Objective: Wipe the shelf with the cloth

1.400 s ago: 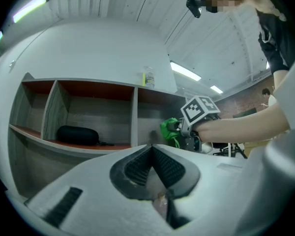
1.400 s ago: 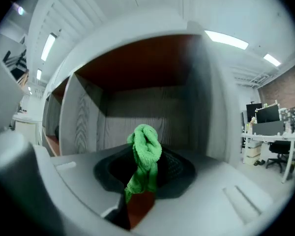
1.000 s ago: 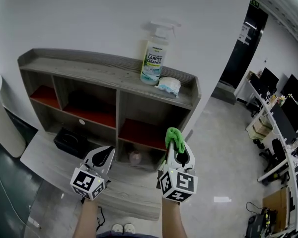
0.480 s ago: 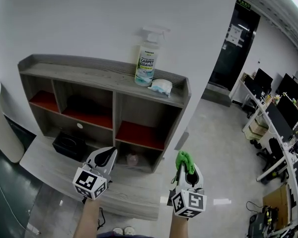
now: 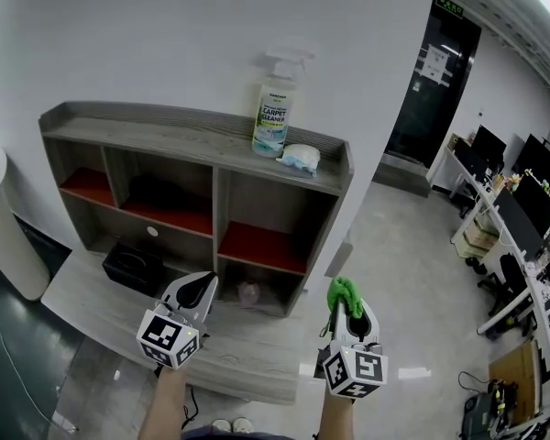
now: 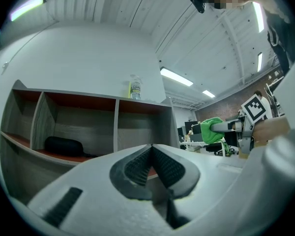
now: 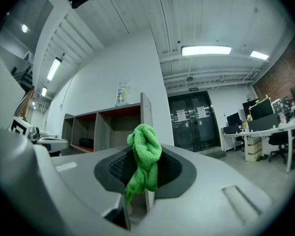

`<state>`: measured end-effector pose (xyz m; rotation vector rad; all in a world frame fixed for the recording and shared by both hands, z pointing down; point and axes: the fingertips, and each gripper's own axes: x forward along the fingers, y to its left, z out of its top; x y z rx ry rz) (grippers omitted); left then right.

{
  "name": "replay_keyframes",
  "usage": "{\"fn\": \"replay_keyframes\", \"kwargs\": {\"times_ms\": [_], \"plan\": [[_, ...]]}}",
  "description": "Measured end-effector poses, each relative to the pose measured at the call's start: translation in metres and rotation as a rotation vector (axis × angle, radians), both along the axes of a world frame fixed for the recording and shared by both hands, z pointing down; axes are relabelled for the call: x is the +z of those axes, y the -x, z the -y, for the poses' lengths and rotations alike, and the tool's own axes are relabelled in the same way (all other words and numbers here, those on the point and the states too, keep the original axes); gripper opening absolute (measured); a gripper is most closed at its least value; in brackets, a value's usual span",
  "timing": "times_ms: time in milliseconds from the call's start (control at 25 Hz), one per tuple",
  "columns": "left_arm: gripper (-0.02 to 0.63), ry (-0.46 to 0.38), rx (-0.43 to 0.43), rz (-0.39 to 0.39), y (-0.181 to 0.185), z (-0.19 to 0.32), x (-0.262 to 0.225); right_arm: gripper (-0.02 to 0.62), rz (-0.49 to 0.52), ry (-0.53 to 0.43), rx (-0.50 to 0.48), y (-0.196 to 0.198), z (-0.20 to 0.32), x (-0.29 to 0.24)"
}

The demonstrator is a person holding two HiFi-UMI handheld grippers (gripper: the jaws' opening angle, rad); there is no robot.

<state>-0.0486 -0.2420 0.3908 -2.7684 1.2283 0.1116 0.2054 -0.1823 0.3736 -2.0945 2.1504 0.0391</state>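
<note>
The right tongs [image 5: 346, 299] are clamped shut on a bright green microfibre cloth [image 5: 345, 292]. A bunched knot of the cloth stands out past the tips, and a tail of it hangs down between the jaws. The left tongs [image 5: 200, 284] are closed with the ribbed pads pressed together and nothing between them.

Both tongs are held in front of a grey wooden shelf unit with red-floored compartments [image 5: 165, 138], and neither touches it. The left tongs point at the lower middle compartments. The right tongs and the cloth are off to the unit's right front corner, over the pale floor and well apart from the top board.

On the top board, near its right end, a clear spray bottle with a white trigger head and a carpet-cleaner label [image 5: 275, 110] stands upright. Just beside it on the right lies a crumpled white wipe [image 5: 301, 158]. A black box-like object [image 5: 132, 264] sits in the lower left compartment. The unit stands on a low grey tabletop [image 5: 87, 302] against a white wall.
</note>
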Motion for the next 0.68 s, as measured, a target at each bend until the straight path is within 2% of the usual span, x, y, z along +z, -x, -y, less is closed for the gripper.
{"fn": "replay_keyframes", "kwargs": {"times_ms": [680], "plan": [[-0.002,0.01,-0.014,0.0,0.007,0.002,0.003,0.1,-0.006,0.016,-0.059,0.015,0.01,0.005]]}}
